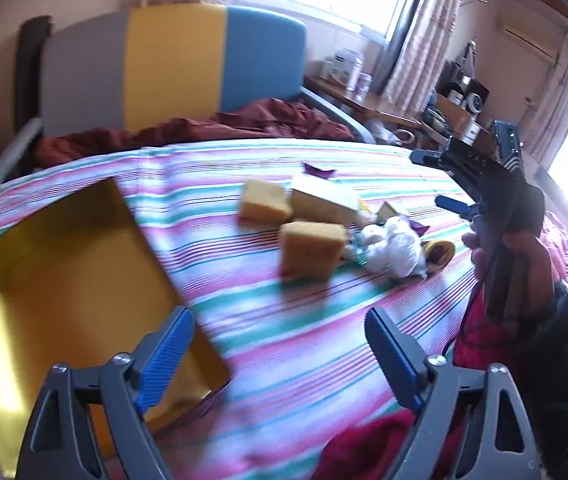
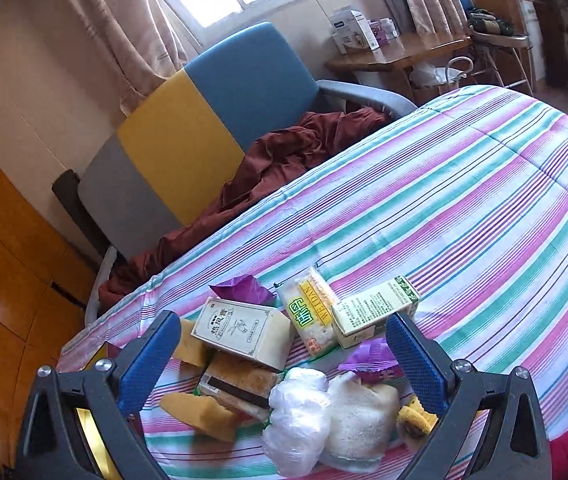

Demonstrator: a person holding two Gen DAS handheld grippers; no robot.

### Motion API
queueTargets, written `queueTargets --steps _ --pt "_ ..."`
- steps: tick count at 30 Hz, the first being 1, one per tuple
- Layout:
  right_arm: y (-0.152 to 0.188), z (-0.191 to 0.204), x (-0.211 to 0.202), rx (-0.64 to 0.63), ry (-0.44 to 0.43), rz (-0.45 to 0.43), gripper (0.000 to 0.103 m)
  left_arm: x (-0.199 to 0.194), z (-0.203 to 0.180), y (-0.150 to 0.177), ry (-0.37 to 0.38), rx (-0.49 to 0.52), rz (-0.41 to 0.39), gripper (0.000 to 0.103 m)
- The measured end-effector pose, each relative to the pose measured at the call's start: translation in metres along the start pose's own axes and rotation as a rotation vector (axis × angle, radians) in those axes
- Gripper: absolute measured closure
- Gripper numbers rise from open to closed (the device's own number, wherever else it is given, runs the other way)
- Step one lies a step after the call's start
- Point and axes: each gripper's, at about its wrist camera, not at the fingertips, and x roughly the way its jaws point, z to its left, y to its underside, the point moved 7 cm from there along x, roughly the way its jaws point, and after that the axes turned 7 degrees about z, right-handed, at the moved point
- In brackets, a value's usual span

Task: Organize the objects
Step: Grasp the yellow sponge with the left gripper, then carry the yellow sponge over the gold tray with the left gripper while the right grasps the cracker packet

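On the striped bedspread (image 1: pixel 284 320) lies a heap of small things: two yellow sponges (image 1: pixel 311 252), a cream box (image 1: pixel 321 200) and a white plastic bag (image 1: pixel 395 252). An open gold box (image 1: pixel 64 280) sits to their left. My left gripper (image 1: pixel 278 360) hovers open over bare bedspread in front of the heap. A hand holds my right gripper (image 1: pixel 437 180) open, right of the heap. In the right wrist view that gripper (image 2: pixel 284 340) hangs open above the cream box (image 2: pixel 244 332), a snack packet (image 2: pixel 311 312), a green-white carton (image 2: pixel 375 308), the plastic bag (image 2: pixel 295 412) and sponges (image 2: pixel 196 412).
A grey, yellow and blue chair (image 2: pixel 188 136) with a maroon blanket (image 2: pixel 284 152) stands against the far side of the bed. A wooden desk (image 2: pixel 399 52) with boxes is by the window. Purple wrappers (image 2: pixel 244 288) lie among the heap. Red cloth (image 1: pixel 363 440) lies at the near edge.
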Motion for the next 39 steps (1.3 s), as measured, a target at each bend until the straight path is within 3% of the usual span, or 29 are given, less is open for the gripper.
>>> queueTargets --steps 1,2,5,9,16,22,23,24,29,39 --pt "0.0 0.001 -0.001 -0.004 -0.009 -0.001 0.0 0.012 -0.007 -0.006 0.01 0.013 0.022 0.001" --pt "0.0 0.003 -0.002 -0.01 -0.011 -0.003 0.0 0.021 -0.012 -0.012 0.004 0.023 0.032 0.0" --pt "-0.003 0.006 -0.004 -0.021 -0.034 -0.014 0.0 0.044 -0.025 -0.024 -0.056 0.079 0.045 0.0" --pt "-0.003 0.005 -0.003 -0.018 -0.059 -0.003 0.0 0.078 -0.035 -0.036 -0.058 0.102 0.102 0.002" --pt "-0.001 0.008 -0.001 -0.028 -0.076 0.01 0.0 0.126 -0.029 -0.05 -0.084 0.06 0.181 0.017" --pt "0.001 0.011 0.004 -0.044 -0.068 0.024 0.0 0.15 -0.033 -0.056 -0.126 0.074 0.199 0.02" --pt "0.001 0.011 0.004 -0.047 -0.063 0.025 0.0 0.155 -0.032 -0.055 -0.133 0.074 0.212 0.024" --pt "0.001 0.011 0.005 -0.049 -0.058 0.026 0.0 0.16 -0.031 -0.053 -0.12 0.067 0.222 0.036" --pt "0.001 0.009 0.006 -0.058 -0.035 0.025 0.0 0.141 -0.029 -0.044 -0.079 0.051 0.165 0.038" --pt "0.014 0.02 0.022 -0.15 0.038 0.096 0.0 0.061 -0.026 -0.014 -0.045 0.065 0.05 0.038"
